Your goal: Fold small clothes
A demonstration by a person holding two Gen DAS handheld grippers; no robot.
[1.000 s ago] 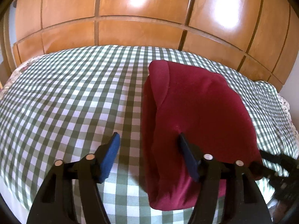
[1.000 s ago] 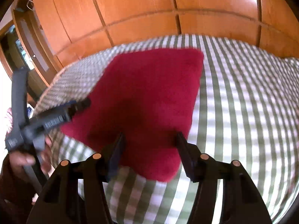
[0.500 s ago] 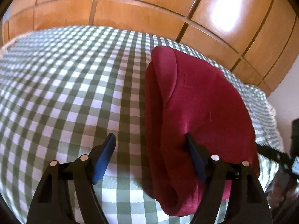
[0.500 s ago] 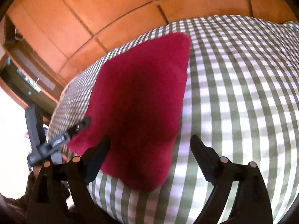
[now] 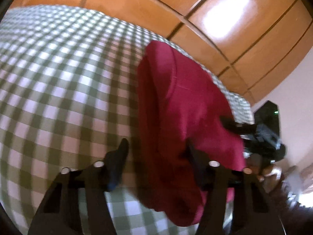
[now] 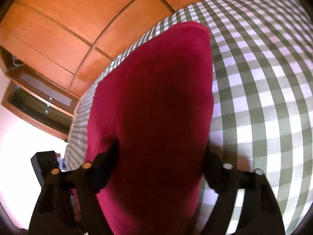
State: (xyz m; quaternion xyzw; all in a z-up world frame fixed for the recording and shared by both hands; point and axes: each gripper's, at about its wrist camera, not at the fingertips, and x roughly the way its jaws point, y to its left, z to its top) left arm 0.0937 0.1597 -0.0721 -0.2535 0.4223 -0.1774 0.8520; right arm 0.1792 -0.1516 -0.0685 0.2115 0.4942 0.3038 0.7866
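While a folded red garment lies on the checked bed cover, near the cover's edge that runs below the wooden panelling, both grippers are seen at its near end. In the left wrist view, the left gripper is shown with its jaws apart: one finger stands over bare cover just beside the garment's folded side, the other is set against the red cloth, and that side of the garment lies between them. The jaws have just been closing; no pinch on the cloth is visible, though the picture is blurred. The right gripper is seen at the garment's far side, near the cover's corner, with a hand behind it. In the right wrist view, the right gripper is shown spread, its two fingers straddling the near end of the garment, which fills the gap between them. These jaws have likewise just been closing; whether the pads press the cloth cannot be told. A dark framed unit is seen below the panelling.
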